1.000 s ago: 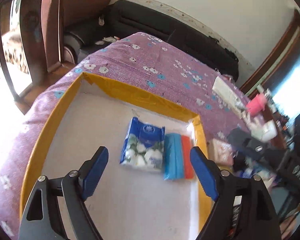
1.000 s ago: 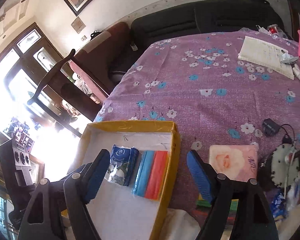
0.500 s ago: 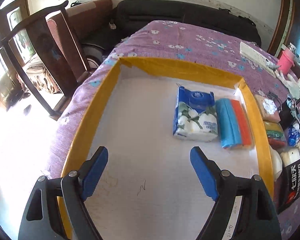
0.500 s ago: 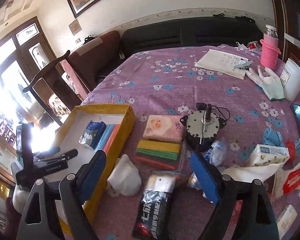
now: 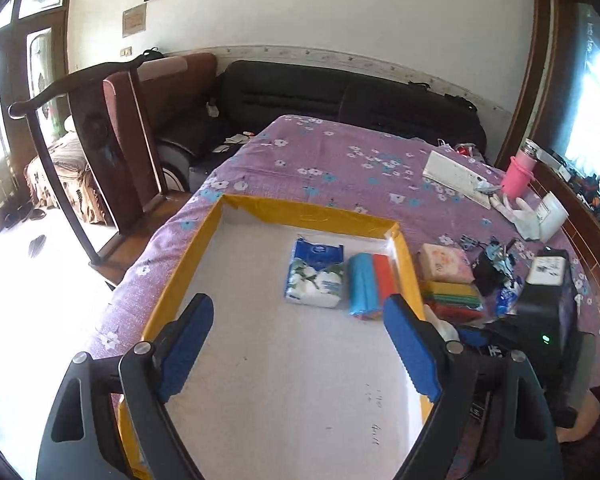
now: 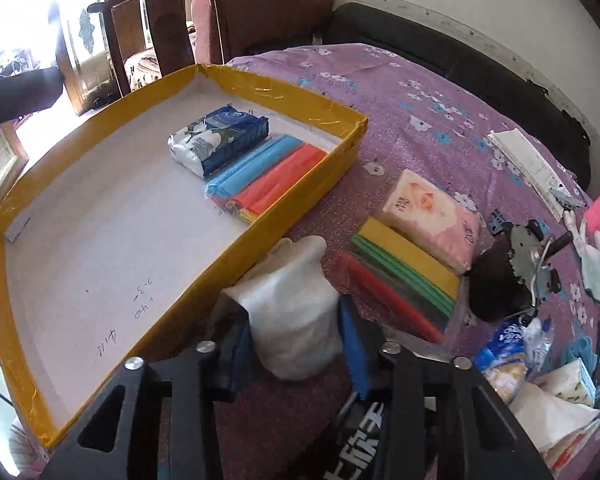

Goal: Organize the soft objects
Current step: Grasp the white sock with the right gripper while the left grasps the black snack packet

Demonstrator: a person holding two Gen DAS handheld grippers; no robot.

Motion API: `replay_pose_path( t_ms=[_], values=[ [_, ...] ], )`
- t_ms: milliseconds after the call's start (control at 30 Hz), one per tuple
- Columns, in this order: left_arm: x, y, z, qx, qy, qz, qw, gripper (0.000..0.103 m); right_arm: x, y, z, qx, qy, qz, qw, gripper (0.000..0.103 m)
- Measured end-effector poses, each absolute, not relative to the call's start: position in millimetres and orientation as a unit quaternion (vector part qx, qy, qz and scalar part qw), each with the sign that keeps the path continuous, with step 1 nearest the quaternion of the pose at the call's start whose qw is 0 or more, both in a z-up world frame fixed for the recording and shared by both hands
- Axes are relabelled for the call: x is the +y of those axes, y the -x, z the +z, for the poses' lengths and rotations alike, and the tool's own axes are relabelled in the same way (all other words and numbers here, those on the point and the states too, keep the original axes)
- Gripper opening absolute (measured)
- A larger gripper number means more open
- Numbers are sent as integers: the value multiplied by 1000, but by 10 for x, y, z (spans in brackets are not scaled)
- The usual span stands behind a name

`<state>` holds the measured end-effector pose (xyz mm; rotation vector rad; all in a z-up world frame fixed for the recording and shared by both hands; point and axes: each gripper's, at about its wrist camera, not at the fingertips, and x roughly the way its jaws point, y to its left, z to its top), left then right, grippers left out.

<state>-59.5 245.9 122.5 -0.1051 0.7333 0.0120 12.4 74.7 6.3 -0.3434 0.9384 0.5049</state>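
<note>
A yellow-walled tray (image 5: 308, 210) (image 6: 284, 92) holds a blue tissue pack (image 5: 316, 272) (image 6: 220, 136) and a blue-and-orange cloth pack (image 5: 370, 284) (image 6: 264, 176) side by side at its far right. My left gripper (image 5: 298, 300) hangs open above the tray floor with nothing between its fingers. Just outside the tray's right wall lies a white soft bundle (image 6: 296, 300) (image 5: 440, 326). My right gripper (image 6: 294, 312) is closing on it, and both blue pads press into its sides.
A pink tissue pack (image 6: 432, 216) and a stack of coloured cloths (image 6: 404, 280) lie right of the bundle on the purple flowered tablecloth. Beyond are a black disc device (image 6: 536, 264), a white glove (image 6: 592, 256), a pink bottle (image 5: 518, 172) and papers (image 5: 452, 174). A wooden chair (image 5: 112, 152) stands left.
My right gripper came down beside the tray and its wide jaws closed onto the white bundle. My left gripper drew back and rose, staying open over the tray.
</note>
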Motion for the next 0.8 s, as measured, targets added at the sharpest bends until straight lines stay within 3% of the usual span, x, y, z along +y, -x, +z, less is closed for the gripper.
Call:
replay_pose_path(
  t_ms=[100,500,800],
  values=[
    [2306,611,1214,362,48,-6,931,86,646,-75,139,447,126,251,849,19],
    [1401,654,1114,373,-30,-60,925,86,-624,789,758,404,-18,254,879,19],
    [845,678,915,399,-65,-95,910,86,-1532,970,383,439,-73,170,879,19]
  ],
)
